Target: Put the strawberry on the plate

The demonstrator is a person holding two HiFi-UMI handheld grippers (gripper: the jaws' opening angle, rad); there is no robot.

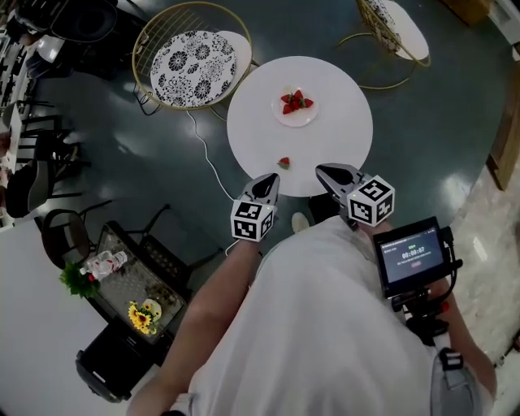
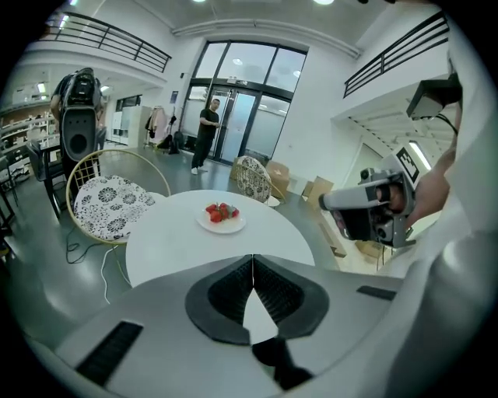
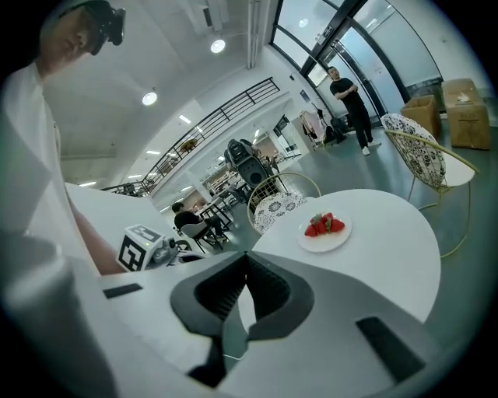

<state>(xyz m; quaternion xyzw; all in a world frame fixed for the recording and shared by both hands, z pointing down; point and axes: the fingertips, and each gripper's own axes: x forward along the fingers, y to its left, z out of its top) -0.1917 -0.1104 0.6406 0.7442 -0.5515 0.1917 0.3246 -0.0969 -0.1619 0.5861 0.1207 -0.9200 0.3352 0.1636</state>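
A round white table (image 1: pixel 341 146) carries a small white plate (image 1: pixel 296 119) with a few strawberries (image 1: pixel 296 101) on it. One loose strawberry (image 1: pixel 283 162) lies near the table's front edge. My left gripper (image 1: pixel 268 180) hovers just in front of that edge, slightly left of the loose berry, jaws shut and empty. My right gripper (image 1: pixel 323 171) hangs over the front edge to the berry's right, also shut and empty. The left gripper (image 2: pixel 253 260) view shows the plate (image 2: pixel 222 225) ahead. In the right gripper (image 3: pixel 247 260) view the plate (image 3: pixel 325 237) shows too. Both hide the loose berry.
A wire chair with a patterned cushion (image 1: pixel 193 57) stands left of the table, another chair (image 1: pixel 398 24) at the back right. A white cable (image 1: pixel 207 158) trails on the floor. A cart with flowers (image 1: pixel 134 292) sits at lower left. A person (image 2: pixel 208 128) stands far off.
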